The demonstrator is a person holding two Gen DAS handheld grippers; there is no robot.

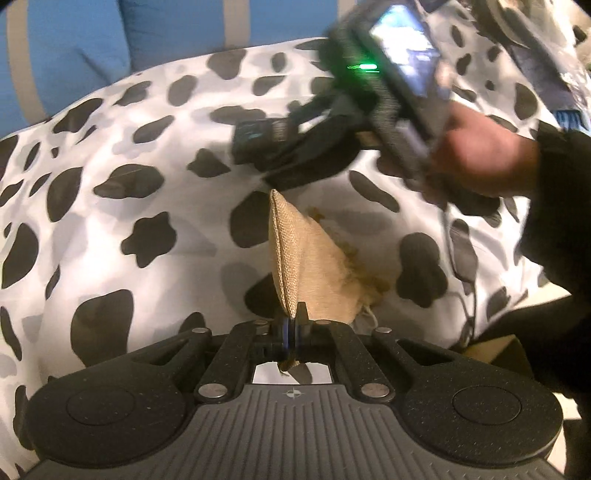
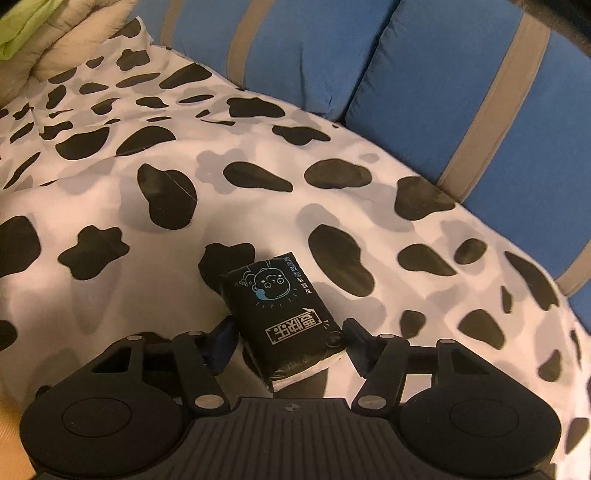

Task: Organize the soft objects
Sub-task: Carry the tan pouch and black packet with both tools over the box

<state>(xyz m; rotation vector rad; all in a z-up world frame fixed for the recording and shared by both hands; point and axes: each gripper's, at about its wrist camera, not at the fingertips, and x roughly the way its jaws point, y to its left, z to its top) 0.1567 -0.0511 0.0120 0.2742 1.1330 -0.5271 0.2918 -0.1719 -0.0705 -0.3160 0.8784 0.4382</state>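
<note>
Left gripper (image 1: 291, 328) jaws pinch the burlap pouch (image 1: 295, 258) — right gripper (image 2: 288, 345) jaws seemingly touch the tissue pack (image 2: 282, 314).

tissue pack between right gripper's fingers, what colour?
Black tissue pack with blue cartoon print; right wrist view.

Spread wide across both views: a white cover (image 2: 258, 206) blotched with black and grey cow-like patches, rumpled into soft folds and swells. Behind its far edge, upright blue cushions (image 2: 314, 48) crossed by tan-grey vertical stripes, a seam between two of them, running along the far edge and curving down the right edge in the right wrist view. Same blue cushions (image 1: 74, 48) seen at the top left of the left wrist view. At the far left corner, a beige quilted bundle (image 2: 74, 33) with a scrap of bright green fabric (image 2: 26, 22) on top. Warm, dim indoor light, soft shadows pooling in the folds.
</note>
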